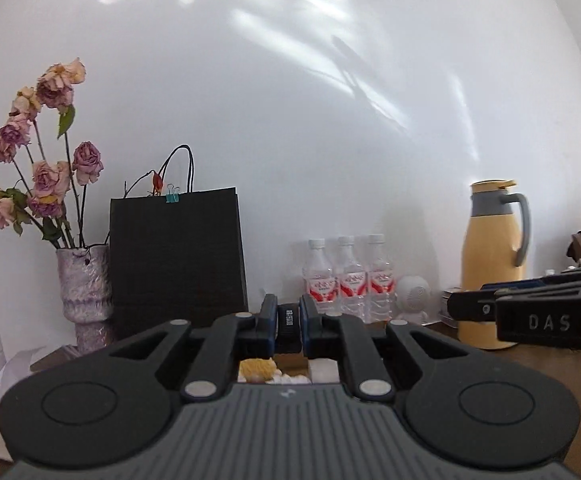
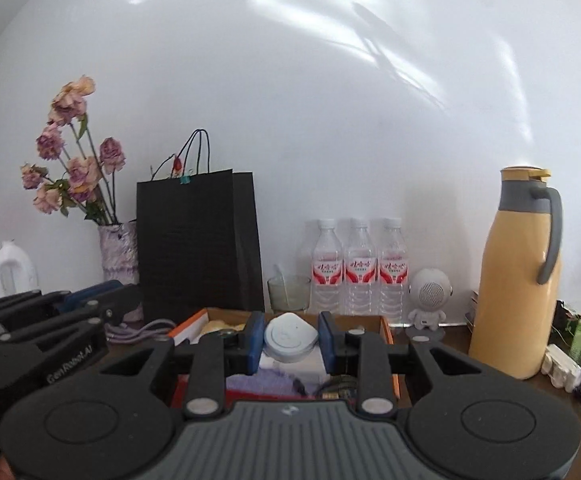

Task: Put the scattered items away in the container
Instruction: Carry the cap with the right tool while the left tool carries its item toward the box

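While both tools hang above the box at the front of the table [image 2: 530, 392], each carries something, which suggests two items are being delivered at once. The left hand-held gripper [image 1: 289, 322] is closed on a small black rectangular device [image 1: 289, 326] with pale lettering on its end, pinched upright between the blue pads so that it should drop end-first; what the device is I cannot tell. Below it, through the gap in the linkage, a yellow knitted item [image 1: 258, 368] and some white pieces show, probably contents already in the container.

The right hand-held gripper [image 2: 290, 340] is closed to a middling width on a round white-grey puck-shaped gadget [image 2: 290, 338], gripped across its sides and held level. It sits over the orange-edged cardboard box [image 2: 386, 330], the container, whose far wall and right edge are visible; a purple cloth [image 2: 258, 384] and a dark cable [image 2: 334, 384] lie inside beneath it. The level hold over the box's middle looks chosen so the gadget lands flat on the soft cloth.

Behind stand a black paper bag [image 2: 198, 240], three water bottles [image 2: 356, 268] and a yellow thermos jug [image 2: 518, 280], all well apart from the box. Loose small things remain at the far right [image 2: 566, 364], so tidying is likely unfinished.
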Demonstrator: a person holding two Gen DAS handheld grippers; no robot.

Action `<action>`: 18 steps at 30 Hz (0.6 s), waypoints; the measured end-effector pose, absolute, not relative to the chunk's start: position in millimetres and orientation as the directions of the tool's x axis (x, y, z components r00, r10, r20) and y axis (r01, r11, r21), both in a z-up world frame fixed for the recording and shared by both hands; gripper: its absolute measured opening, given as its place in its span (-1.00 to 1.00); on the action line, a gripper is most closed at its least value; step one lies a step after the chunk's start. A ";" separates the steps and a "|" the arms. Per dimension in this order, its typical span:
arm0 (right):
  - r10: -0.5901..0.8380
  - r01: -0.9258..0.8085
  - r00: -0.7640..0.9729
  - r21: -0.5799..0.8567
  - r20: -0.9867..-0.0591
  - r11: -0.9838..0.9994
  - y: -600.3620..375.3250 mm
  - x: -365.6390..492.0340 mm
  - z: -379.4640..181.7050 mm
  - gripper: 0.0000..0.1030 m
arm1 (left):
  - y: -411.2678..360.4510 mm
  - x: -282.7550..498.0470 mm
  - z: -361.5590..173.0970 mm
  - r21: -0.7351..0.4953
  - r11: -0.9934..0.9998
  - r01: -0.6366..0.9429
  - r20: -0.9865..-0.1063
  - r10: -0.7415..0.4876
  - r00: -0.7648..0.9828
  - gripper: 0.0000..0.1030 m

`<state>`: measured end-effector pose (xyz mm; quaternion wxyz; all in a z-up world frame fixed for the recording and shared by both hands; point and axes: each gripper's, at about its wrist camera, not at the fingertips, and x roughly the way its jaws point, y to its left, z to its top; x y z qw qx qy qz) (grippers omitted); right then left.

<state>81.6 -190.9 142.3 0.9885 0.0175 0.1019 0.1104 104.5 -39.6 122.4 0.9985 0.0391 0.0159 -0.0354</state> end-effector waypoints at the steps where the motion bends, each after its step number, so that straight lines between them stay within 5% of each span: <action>1: 0.228 -0.219 0.953 0.067 -0.199 0.973 -190.4 104.0 149.9 -0.47 | -37.4 128.1 128.5 0.065 0.995 0.069 -0.048 -0.066 0.997 -0.76; 6: 0.213 -0.208 0.932 0.046 -0.294 0.977 -187.4 199.7 172.2 -0.47 | -29.9 225.9 148.6 0.064 0.994 0.093 -0.221 -0.077 0.972 -0.75; 8: 0.182 -0.201 0.856 0.014 -0.485 0.980 -185.7 244.2 170.4 -0.47 | -31.5 267.3 143.7 0.105 0.990 0.099 -0.426 -0.046 0.904 -0.75; 11: 0.221 -0.218 0.684 0.095 -0.695 0.971 -199.6 304.0 153.7 -0.47 | -16.8 325.5 127.3 -0.048 0.989 0.137 -0.646 -0.135 0.751 -0.76; 16: 0.165 -0.176 0.487 0.089 -0.858 0.980 -206.2 357.6 111.9 -0.46 | -6.4 387.9 99.1 -0.127 0.989 0.073 -0.785 -0.145 0.603 -0.75; 18: 0.114 -0.160 0.451 0.045 -0.885 0.986 -204.6 369.5 98.7 -0.46 | -6.9 404.6 88.9 -0.154 0.985 0.071 -0.820 -0.168 0.547 -0.61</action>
